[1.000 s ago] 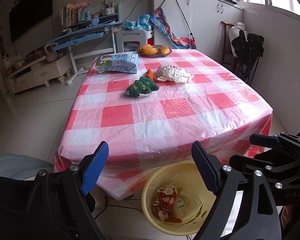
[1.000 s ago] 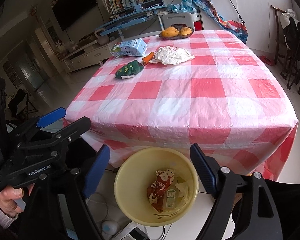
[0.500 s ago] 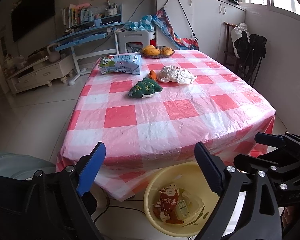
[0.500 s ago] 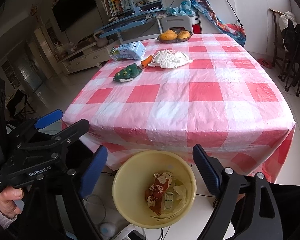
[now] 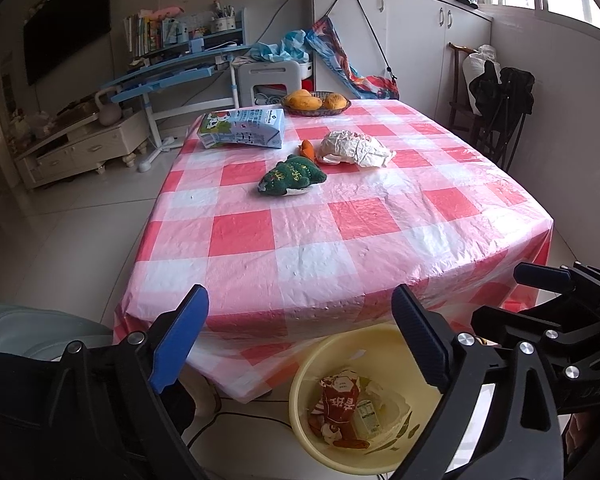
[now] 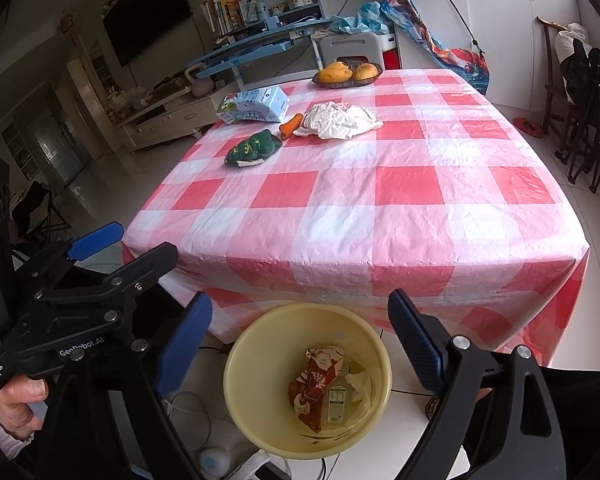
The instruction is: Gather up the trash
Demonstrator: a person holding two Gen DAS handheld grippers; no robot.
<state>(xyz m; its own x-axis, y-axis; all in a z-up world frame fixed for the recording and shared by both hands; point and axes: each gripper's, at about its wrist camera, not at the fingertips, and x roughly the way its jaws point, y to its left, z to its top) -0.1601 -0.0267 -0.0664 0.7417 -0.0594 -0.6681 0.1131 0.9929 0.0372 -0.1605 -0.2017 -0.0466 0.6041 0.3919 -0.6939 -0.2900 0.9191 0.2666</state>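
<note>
You're holding both grippers low at the near edge of the table (image 5: 300,240), pointing out over it. Left gripper (image 5: 300,344) is sitting with fingers spread wide, nothing between them. Right gripper (image 6: 300,336) is spread wide too, also empty, hovering just above the yellow bin (image 6: 260,344). Your left hand (image 6: 16,404) is showing in the right wrist view, wrapping the left gripper's handle.

Writing: "GenRobot.AI" and "Data Acquisition System" are reading clearly on the left gripper body. Print on the red wrapper (image 6: 320,376) in the bin is too small to read.

Trash: the red wrapper and a small carton (image 6: 337,400) are lying in the bin, on the floor just below the table's near edge. The crumpled white paper (image 5: 354,149) is sitting at the far half of the table, touching the carrot (image 5: 308,149), near the green plush (image 5: 292,175) and milk box (image 5: 242,128).

Room: the near half of the checked cloth is lying bare in front of you.
</note>
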